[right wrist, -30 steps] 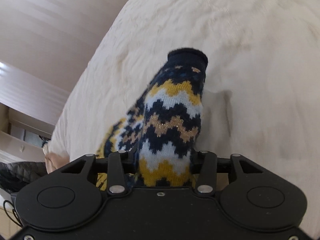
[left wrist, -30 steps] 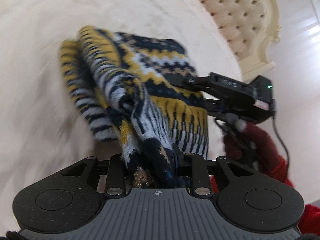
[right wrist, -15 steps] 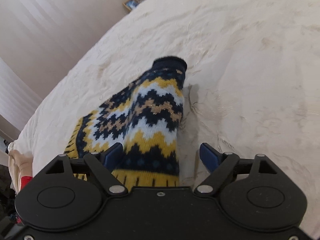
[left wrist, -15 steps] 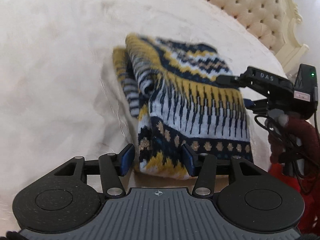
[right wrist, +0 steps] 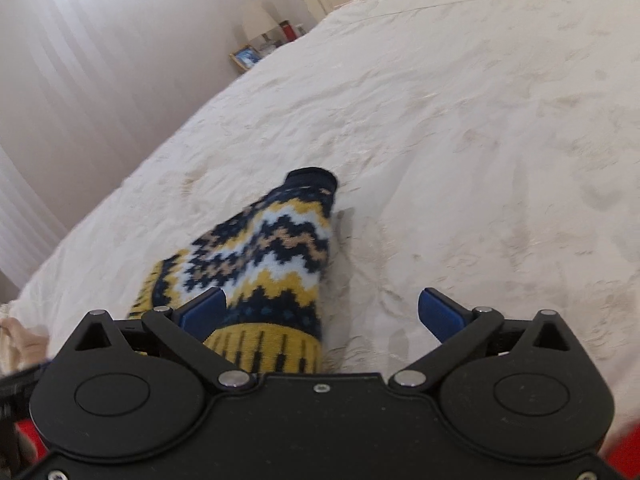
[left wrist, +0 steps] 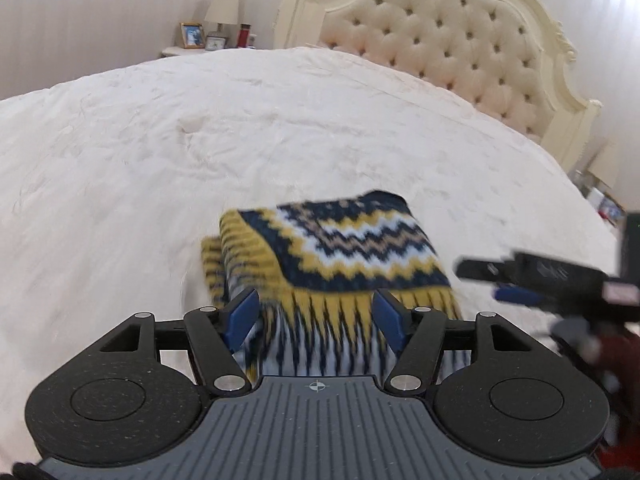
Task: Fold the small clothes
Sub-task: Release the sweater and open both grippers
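Note:
A small knitted sweater (left wrist: 344,252) in navy, yellow, white and tan zigzags lies folded on the white bed cover (left wrist: 200,140). My left gripper (left wrist: 316,314) is open, its blue pads either side of the sweater's near striped edge without holding it. My right gripper (right wrist: 320,312) is open too, and the sweater (right wrist: 272,256) lies under its left pad, with the navy cuff pointing away. The right gripper also shows in the left wrist view (left wrist: 552,280), at the sweater's right side.
A cream tufted headboard (left wrist: 448,40) stands at the far end of the bed. A nightstand with a lamp (left wrist: 222,10), photo frame (left wrist: 191,35) and small items stands beyond the bed's far left corner. A red sleeve (right wrist: 24,432) shows at the lower left.
Both grippers let go of the sweater, opened wide and pulled back. The sweater dropped from the air onto the bed and lies folded.

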{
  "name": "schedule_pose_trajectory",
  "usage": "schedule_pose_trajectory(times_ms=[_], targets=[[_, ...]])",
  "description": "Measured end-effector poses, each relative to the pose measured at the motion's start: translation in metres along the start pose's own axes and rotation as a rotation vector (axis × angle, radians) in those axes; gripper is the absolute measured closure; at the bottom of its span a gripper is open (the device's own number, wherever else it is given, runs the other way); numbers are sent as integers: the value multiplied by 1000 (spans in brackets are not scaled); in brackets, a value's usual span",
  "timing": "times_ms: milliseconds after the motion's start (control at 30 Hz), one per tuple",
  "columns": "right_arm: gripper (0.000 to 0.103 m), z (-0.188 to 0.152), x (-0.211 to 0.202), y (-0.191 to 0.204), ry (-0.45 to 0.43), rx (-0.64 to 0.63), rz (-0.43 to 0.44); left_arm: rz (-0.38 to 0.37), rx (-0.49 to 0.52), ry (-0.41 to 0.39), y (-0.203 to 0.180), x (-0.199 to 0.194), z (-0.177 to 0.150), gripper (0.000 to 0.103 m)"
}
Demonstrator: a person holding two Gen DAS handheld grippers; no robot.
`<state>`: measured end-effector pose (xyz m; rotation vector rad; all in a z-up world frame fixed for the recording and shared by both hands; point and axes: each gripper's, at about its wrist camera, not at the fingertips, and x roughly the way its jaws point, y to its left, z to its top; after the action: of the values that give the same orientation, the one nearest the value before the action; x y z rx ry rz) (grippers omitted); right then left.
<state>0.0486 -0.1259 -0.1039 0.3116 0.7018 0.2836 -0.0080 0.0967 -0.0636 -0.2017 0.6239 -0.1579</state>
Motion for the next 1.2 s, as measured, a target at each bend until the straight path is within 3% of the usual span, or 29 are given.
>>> schedule_pose_trajectory(times_ms=[133,267,367,533,667,1200], targets=[[1,1,-1,4,-20,-50,-34,84,5,-13,5,27,1,41],[1,8,3,7,-16,-75,-38,156,-24,65,22,54,-13,38],[1,14,7,12,-21,-110,-54,139,-84,69,35,55,-25,31],[1,22,35,17,-7,-138,-99,141,-85,68,37,53,-27,29],[1,15,72,13,75,-150,-164,138,-95,70,39,56,-28,24],[1,6,73,0,67,-132,-104,158,-101,86,37,53,-31,14]])
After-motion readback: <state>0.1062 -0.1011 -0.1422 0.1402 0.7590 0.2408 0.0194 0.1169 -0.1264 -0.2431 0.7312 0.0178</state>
